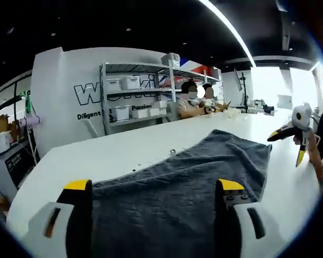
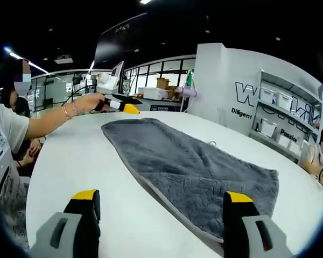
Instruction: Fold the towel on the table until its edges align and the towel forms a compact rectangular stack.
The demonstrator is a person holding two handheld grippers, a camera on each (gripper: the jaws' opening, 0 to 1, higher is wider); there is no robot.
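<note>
Grey towel (image 1: 177, 188) lies spread flat on the white table (image 1: 97, 156), one long layer, not folded yet. The surface has an embossed pattern and a lighter hem along the edges.

Left gripper (image 1: 153, 188), in the left gripper view: jaws wide apart, yellow tips at the towel's near short edge, cloth showing between them, nothing gripped. Whether the tips touch the cloth, cannot tell.

Right gripper (image 2: 161, 199), in the right gripper view: jaws wide apart too, holding nothing. One tip is over bare table just beside the towel (image 2: 188, 172), the other over the towel's corner at the opposite short end.

From the left gripper view, the other gripper (image 1: 290, 134) sits past the towel's far end, black and yellow jaws spread. From the right gripper view, the left gripper (image 2: 118, 104) is held in a person's hand (image 2: 89, 101) just beyond the towel's far end, above the table (image 2: 70, 161); jaw gap unclear from that side.

Beyond the towel, across the table, two seated people (image 1: 191, 102) and a metal shelf rack (image 1: 134, 91) with white bins stand against a white wall.
</note>
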